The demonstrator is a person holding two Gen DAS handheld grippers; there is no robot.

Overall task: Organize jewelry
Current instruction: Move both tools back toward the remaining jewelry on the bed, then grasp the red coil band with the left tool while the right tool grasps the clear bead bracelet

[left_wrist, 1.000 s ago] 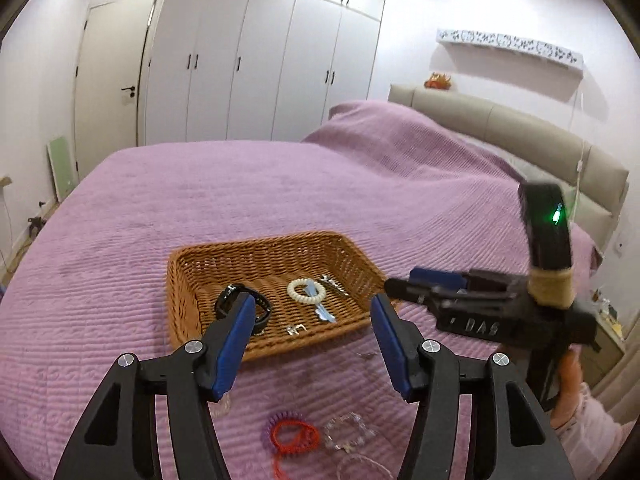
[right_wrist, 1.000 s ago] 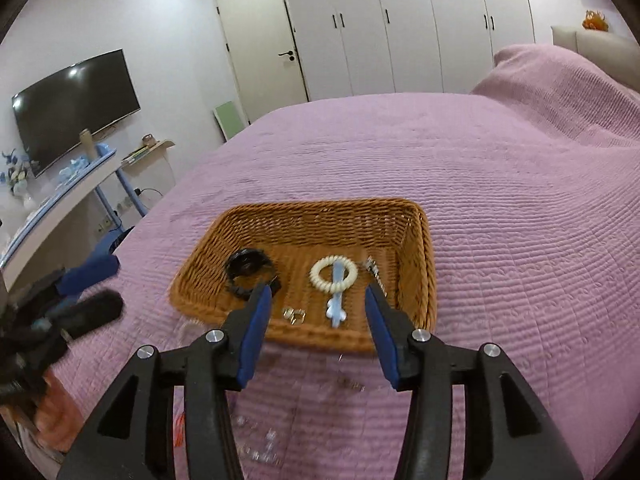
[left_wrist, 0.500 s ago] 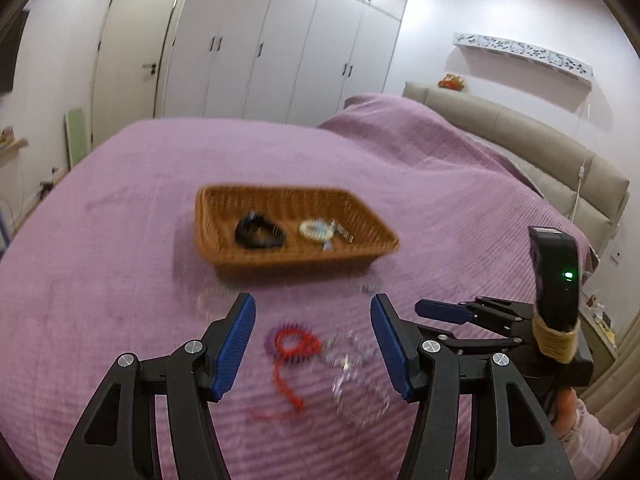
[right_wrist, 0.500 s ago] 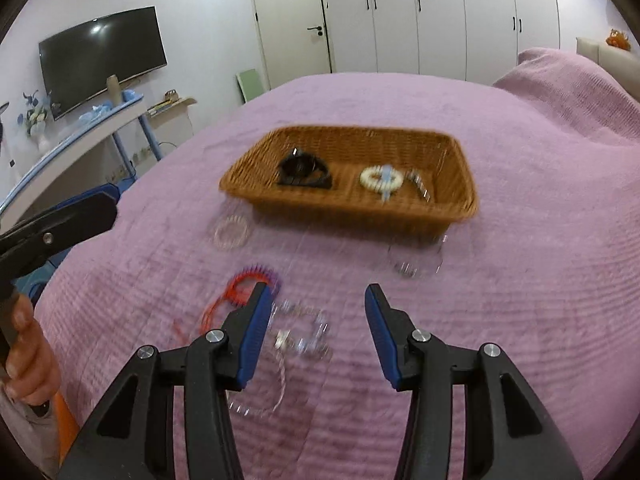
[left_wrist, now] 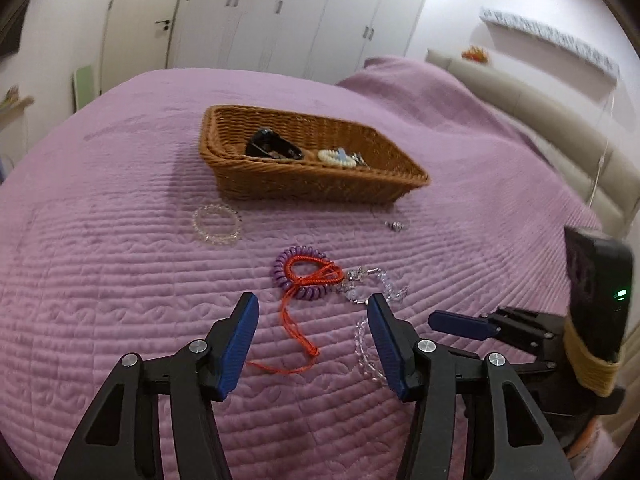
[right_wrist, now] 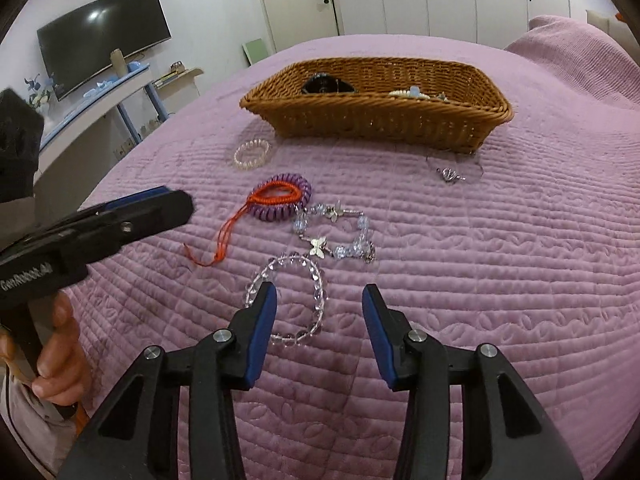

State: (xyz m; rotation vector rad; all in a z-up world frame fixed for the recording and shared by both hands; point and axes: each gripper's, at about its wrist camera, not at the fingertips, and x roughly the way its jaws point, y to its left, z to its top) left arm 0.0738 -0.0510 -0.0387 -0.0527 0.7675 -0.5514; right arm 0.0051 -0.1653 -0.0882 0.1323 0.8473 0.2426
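A wicker basket [left_wrist: 256, 182] [right_wrist: 372, 124] on the purple bedspread holds a black band [left_wrist: 272, 148], a white bead ring [left_wrist: 336, 157] and small pieces. In front of it lie a clear bead bracelet [left_wrist: 216, 224] [right_wrist: 251, 153], a purple coil tie [right_wrist: 286, 200] with a red cord [left_wrist: 310, 276] [right_wrist: 240, 216], a crystal butterfly bracelet [right_wrist: 336, 232], a clear bead bracelet [right_wrist: 292, 300] and a small ring [right_wrist: 450, 174]. My left gripper [left_wrist: 312, 320] is open just before the red cord. My right gripper [right_wrist: 318, 312] is open over the near clear bracelet.
The bed's padded headboard [left_wrist: 560, 120] runs along the right. White wardrobes [left_wrist: 300, 12] stand behind the bed. A TV [right_wrist: 104, 56] and a shelf with small items are at the left of the room.
Both grippers pulled back from the basket and dropped low toward the loose jewelry on the bedspread. Both stayed open and empty.
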